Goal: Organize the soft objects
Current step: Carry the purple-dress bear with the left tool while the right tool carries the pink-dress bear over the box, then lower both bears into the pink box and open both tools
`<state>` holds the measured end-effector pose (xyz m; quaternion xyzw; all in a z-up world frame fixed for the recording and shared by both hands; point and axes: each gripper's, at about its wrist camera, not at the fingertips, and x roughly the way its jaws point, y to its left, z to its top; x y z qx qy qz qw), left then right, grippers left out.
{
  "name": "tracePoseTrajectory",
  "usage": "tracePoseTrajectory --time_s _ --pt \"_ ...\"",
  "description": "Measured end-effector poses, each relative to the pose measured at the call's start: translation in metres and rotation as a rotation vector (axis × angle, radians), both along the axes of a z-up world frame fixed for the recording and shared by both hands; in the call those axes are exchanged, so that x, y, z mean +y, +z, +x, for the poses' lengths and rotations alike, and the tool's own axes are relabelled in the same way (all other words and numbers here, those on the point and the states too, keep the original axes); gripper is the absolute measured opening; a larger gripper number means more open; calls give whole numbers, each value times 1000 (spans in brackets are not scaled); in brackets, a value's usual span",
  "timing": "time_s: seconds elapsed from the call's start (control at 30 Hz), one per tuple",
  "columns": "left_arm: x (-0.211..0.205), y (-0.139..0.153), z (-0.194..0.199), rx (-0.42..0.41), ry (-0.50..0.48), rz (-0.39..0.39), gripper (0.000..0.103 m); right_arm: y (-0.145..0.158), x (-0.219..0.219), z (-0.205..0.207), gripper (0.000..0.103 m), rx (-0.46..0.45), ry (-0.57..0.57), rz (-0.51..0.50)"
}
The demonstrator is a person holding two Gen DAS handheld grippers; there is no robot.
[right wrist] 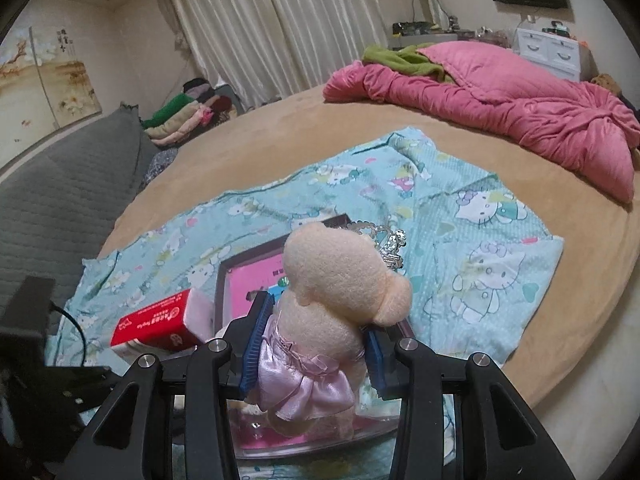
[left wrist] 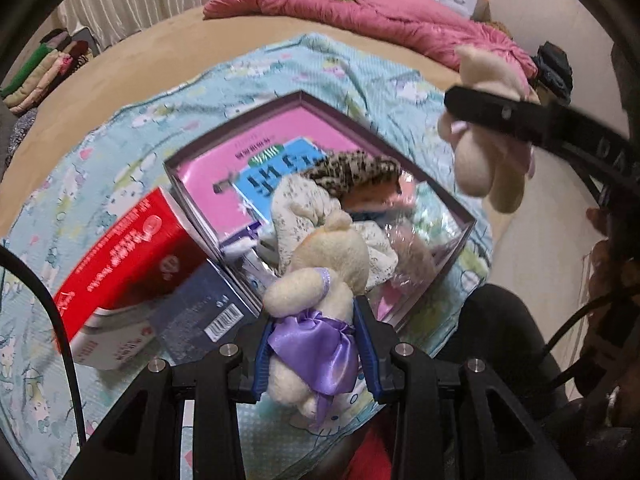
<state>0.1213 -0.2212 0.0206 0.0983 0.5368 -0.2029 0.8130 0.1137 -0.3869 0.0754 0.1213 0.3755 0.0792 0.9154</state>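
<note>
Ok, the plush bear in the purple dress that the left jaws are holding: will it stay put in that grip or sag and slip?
Probably squashy: the plush bear in the purple dress bulges around the left gripper, whose jaws pinch its waist. Its head and limbs look floppy, so expect droop. The satin skirt seems slick, so it could slide if the jaws ease.

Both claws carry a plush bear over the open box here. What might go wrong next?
1. The box already holds clothes, a hedgehog toy and plastic wrap, so a bear may land on the heap and roll off.
2. The left claw pinches its bear by the slippery purple bow; it might slip early.
3. The right claw hovers close, risking a bump.
</note>
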Motion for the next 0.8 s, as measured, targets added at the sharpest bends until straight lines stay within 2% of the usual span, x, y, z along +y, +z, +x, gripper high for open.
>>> tracePoseTrajectory --time_s 0.8 --pt "-17 -44 31 85 -20 15 36 -45 -12 27 43 85 10 1"
